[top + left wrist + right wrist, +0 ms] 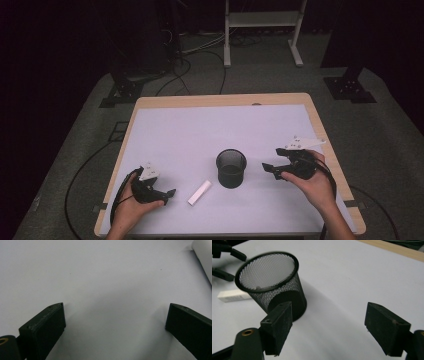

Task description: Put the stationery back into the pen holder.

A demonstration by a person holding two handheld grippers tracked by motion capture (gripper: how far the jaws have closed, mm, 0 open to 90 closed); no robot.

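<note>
Black mesh cup point(231, 168) between both open grippers, white stick point(199, 192) just beside left gripper point(168, 196)

Mesh cup point(231, 168) mid-table point(220, 115), stick point(199, 192) just left, nearer the person.

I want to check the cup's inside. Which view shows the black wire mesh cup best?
The right gripper view: the black wire mesh cup is close, its mesh and rim clear. The high view shows it small, upright on the white sheet.

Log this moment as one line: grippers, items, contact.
left gripper: open, empty | right gripper: open, empty | black mesh pen cup: upright, untouched | white eraser: flat, left of cup
</note>
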